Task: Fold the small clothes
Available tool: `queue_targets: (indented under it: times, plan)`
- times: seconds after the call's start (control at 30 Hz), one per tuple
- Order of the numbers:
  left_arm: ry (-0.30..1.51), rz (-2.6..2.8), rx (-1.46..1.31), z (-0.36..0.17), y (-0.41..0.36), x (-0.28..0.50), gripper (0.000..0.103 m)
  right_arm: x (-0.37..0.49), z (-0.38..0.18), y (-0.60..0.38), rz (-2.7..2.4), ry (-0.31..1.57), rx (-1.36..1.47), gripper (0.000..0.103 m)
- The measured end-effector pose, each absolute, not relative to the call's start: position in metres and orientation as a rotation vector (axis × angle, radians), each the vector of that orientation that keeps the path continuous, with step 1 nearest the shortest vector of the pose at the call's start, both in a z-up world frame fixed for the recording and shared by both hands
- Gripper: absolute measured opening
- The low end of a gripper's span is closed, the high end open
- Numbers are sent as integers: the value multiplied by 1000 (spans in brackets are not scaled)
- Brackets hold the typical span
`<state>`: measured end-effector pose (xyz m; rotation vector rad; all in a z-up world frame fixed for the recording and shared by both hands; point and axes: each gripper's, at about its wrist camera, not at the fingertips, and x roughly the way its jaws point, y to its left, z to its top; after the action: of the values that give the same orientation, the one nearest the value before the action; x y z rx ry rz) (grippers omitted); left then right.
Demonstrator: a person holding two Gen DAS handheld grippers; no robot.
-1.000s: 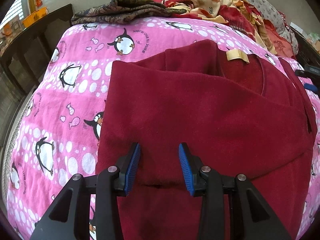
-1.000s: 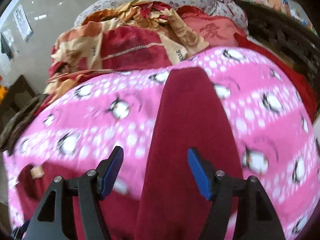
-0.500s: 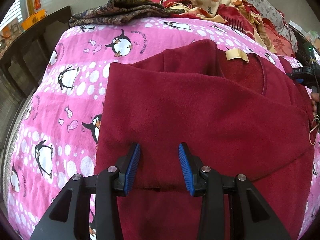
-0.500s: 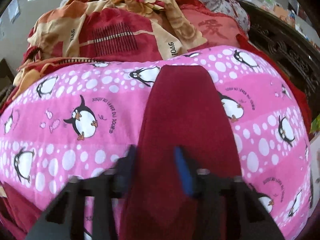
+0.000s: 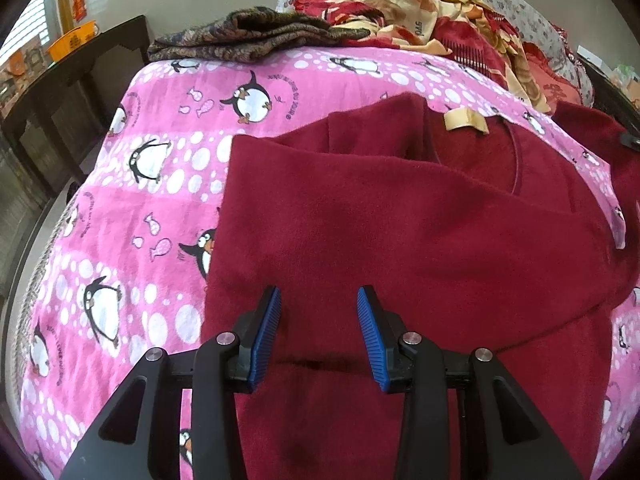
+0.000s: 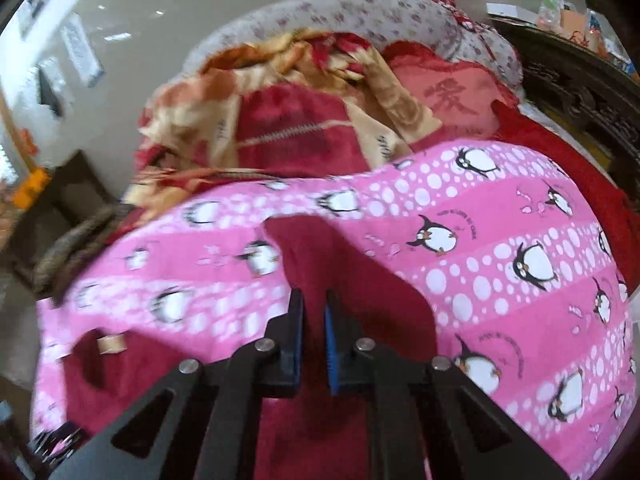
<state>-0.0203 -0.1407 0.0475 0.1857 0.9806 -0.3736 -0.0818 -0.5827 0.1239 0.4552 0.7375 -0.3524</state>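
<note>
fingers of the left gripper stood wide apart, blue pads clear of each other, nothing between them, hovering over the dark red sweater. right gripper had its fingers pinched nearly together on a raised fold of the sweater's sleeve, blue pad showing on one side only; fabric was bunched between them and lifted off the bedding.

sweater lay flat on the pink penguin blanket, which covered the bed. one sleeve was already folded across the chest, making a diagonal edge from upper left to lower right in the left wrist view. neckline faced away from the camera, with a tan label at the collar. the other sleeve ran out toward the right side, over the blanket. in the right wrist view the label showed at lower left, blurred.

behind the blanket, a folded brown patterned cloth sat near the far left edge. a heap of red and cream bedding lay beside it, against a grey floral pillow. a pink cushion with a red character sat by the pile. dark carved wood furniture stood at right.
</note>
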Motion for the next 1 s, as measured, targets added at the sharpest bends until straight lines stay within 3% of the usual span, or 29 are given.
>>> queue_targets:
  times: [0.33, 0.57, 0.73, 0.8, 0.87, 1.0]
  plan:
    - [959, -376, 136, 71, -124, -35, 19, -165, 156, -480, -7, 731, 433, 10]
    - [993, -436, 99, 76, -135, -52, 19, -190, 61, -405, 101, 967, 372, 10]
    - [976, -523, 150, 82, -165, -70, 19, -210, 31, -403, 26, 1027, 380, 28]
    - [989, -571, 168, 81, -183, -74, 19, -226, 39, -411, 23, 975, 443, 53]
    - [1011, -609, 172, 76, -201, -76, 19, -239, 49, -416, -1, 931, 463, 59]
    - [1037, -625, 178, 65, -229, -77, 19, -259, 62, -428, -41, 891, 466, 60]
